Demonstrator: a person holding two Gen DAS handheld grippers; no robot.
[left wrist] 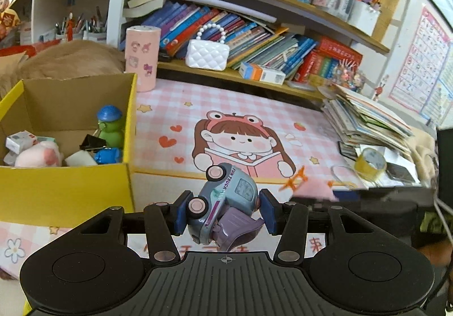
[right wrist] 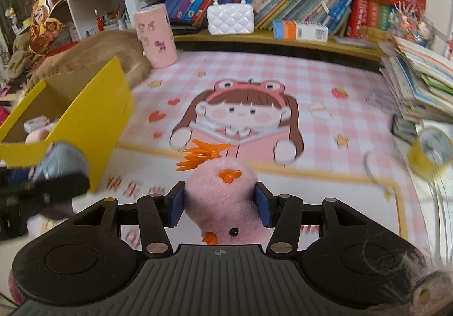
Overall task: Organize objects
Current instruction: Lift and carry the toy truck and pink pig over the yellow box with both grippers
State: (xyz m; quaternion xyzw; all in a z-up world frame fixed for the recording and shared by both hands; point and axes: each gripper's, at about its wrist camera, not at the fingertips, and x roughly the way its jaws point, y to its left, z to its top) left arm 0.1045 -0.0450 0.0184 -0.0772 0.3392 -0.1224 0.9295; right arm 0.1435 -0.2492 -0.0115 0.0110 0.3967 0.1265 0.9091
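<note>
Left wrist — yellow box (left wrist: 65, 191) w/ green figure (left wrist: 111, 129)

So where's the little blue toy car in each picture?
Left wrist view: the toy car sits low in the middle, tipped on its side, squeezed between the left gripper fingers.
Right wrist view: the car is a blurry blue-grey shape at the far left edge, in front of the yellow box.
Shared landmark: the white quilted purse on the bookshelf.
</note>
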